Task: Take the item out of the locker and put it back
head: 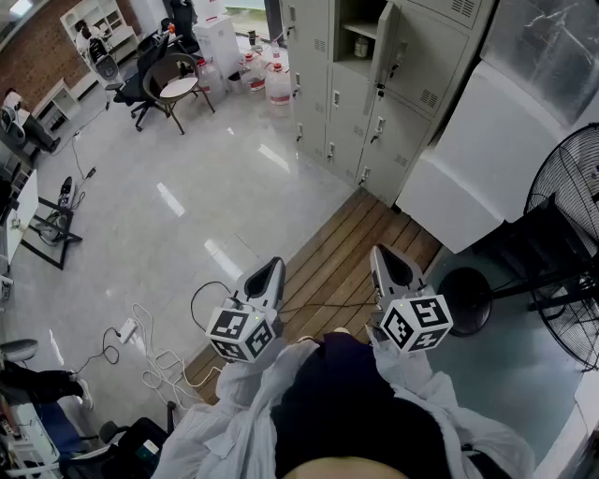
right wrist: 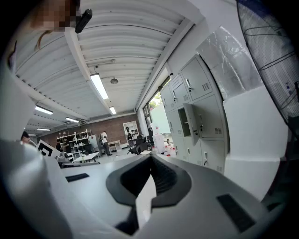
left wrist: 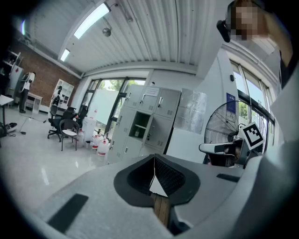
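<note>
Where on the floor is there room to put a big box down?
The shiny grey floor between the lockers and the cables is bare, so is the wooden strip. Crowded by the chairs, water jugs and fan.

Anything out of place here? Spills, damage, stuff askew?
No spills or damage. One locker door stands open, with a small item inside. Loose cables sprawl across the floor.

Locker item: a small thing point(head: 361, 47) sits on the shelf of the open compartment point(head: 359, 23); it's too small for me to name.
Lockers point(head: 393, 122): the top edge of my head view cuts off the upper rows.
Fan point(head: 567, 234): cut by the right edge.
Person point(head: 42, 384): only the legs show at the left edge.
</note>
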The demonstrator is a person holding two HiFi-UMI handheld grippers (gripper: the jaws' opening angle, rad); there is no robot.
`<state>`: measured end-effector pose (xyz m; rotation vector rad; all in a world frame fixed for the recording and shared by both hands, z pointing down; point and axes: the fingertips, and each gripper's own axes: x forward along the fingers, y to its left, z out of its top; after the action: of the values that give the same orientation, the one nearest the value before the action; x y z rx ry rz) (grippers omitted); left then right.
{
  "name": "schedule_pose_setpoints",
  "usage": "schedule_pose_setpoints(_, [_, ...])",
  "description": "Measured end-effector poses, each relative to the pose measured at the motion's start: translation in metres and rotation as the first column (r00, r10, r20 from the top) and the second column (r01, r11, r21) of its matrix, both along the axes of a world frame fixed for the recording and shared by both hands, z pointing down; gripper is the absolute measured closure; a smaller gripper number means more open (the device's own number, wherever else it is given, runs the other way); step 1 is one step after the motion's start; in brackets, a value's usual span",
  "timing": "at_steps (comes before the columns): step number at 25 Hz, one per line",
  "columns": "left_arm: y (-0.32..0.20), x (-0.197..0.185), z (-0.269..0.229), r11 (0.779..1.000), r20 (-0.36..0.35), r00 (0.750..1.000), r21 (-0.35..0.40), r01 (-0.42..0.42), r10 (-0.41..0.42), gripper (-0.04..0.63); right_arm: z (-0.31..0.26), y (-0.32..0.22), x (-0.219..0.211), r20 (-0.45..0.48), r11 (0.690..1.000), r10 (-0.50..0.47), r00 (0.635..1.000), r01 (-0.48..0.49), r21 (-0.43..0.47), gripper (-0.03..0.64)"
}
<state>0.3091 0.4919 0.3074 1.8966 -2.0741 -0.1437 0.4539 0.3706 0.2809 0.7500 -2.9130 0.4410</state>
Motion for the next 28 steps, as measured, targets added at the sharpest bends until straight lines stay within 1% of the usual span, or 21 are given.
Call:
schedule_pose_setpoints(8, [0.015,-0.003,0.002,1.0,-0.002,1.0,0.012,-0.004,0.004,0.588,0.006,0.015,-0.004,-0.019,1.0,-0.002,1.0,0.002,0.011,0.617])
schedule_pose_setpoints(14, [0.029,-0.007,0.012,1.0,-0.014,1.0,0.006,-0.027,0.027,0.588,0.007,0.03,-0.015,-0.005,0.999,0.03,1.0,-0.03,0.03,0.617])
schedule_pose_setpoints(19, [0.035,-0.011,0.019,0.999,-0.015,0.999,-0.004,-0.035,0.035,0.588,0.019,0.043,-0.02,-0.02,0.999,0.03,0.999,-0.03,0.014,0.617])
schedule_pose_setpoints(24, [0.029,-0.017,0.024,0.999,-0.02,0.999,-0.015,-0.04,0.039,0.588,0.021,0.035,-0.03,-0.016,0.999,0.031,0.999,-0.031,0.015,0.614])
schedule_pose_setpoints(26, [0.024,-0.022,0.025,0.999,-0.02,0.999,-0.017,-0.038,0.038,0.588,0.02,0.03,-0.035,-0.01,0.999,0.032,0.999,-0.031,0.013,0.585])
schedule_pose_setpoints(28, [0.016,-0.026,0.025,0.999,-0.018,0.999,-0.02,-0.038,0.037,0.588,0.02,0.022,-0.04,0.0,1.0,0.024,1.0,-0.024,0.002,0.512])
